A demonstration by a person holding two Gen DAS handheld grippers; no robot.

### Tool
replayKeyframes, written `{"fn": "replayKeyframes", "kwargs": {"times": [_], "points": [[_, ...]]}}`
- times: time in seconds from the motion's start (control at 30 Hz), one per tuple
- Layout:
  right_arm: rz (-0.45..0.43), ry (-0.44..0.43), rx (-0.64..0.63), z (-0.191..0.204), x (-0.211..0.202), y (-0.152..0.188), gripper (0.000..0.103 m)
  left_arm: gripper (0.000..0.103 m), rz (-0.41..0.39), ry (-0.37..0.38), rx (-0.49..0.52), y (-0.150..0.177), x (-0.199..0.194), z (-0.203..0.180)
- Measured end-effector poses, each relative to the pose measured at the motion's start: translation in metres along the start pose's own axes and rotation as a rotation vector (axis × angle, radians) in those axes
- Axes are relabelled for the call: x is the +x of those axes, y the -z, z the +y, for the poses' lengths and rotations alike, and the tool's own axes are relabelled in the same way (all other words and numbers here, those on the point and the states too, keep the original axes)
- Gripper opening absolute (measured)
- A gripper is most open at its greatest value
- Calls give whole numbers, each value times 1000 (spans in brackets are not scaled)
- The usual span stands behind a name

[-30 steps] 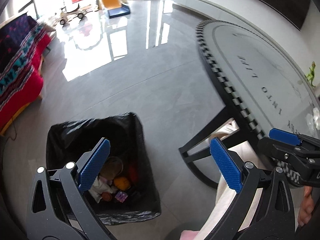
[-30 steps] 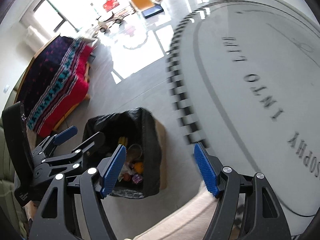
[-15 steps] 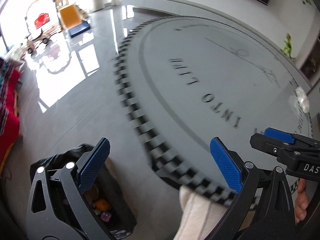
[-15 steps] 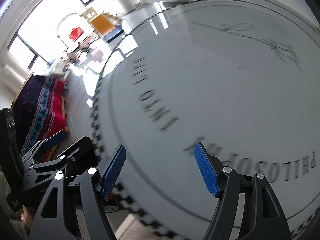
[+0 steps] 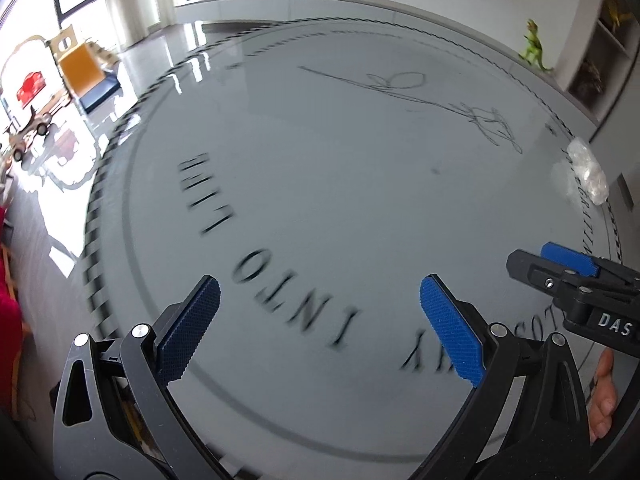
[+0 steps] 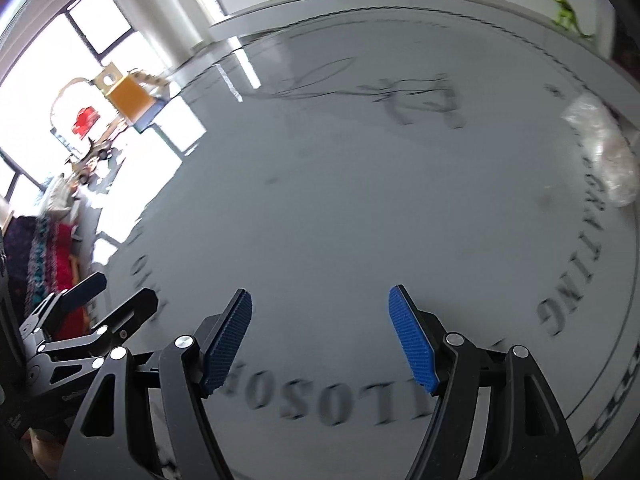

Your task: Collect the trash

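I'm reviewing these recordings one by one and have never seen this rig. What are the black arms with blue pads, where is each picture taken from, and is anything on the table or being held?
There is no robot here. A person holds a hand-operated two-finger tool in each hand, and a wide-angle camera on each one looks forward along its fingers.

One picture looks out from the left tool, with the right tool and part of a hand at its right edge. The other looks out from the right tool, with the left one at its lower left.

Both tools are open and hold nothing. Below them is a round grey table printed with lettering. The only loose thing on it is a crumpled clear plastic wrapper near the far right rim, apart from both tools.
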State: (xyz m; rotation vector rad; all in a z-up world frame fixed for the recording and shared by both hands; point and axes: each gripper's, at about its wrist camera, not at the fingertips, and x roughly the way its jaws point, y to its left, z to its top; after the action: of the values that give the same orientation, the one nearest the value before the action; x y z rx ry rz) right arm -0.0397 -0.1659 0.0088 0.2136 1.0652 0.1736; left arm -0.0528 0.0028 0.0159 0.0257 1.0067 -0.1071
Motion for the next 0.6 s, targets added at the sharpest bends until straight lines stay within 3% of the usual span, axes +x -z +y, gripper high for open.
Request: {"fn": "replayKeyframes", "kwargs": {"times": [0.27,0.6], "points": [[-60,101,16,-18,4,-11,74,97,-7,-13,25,-19,27,-22],[-116,214,-58,-16,17,-17,87,97,-30,-33,11,-28,42,-22]]}}
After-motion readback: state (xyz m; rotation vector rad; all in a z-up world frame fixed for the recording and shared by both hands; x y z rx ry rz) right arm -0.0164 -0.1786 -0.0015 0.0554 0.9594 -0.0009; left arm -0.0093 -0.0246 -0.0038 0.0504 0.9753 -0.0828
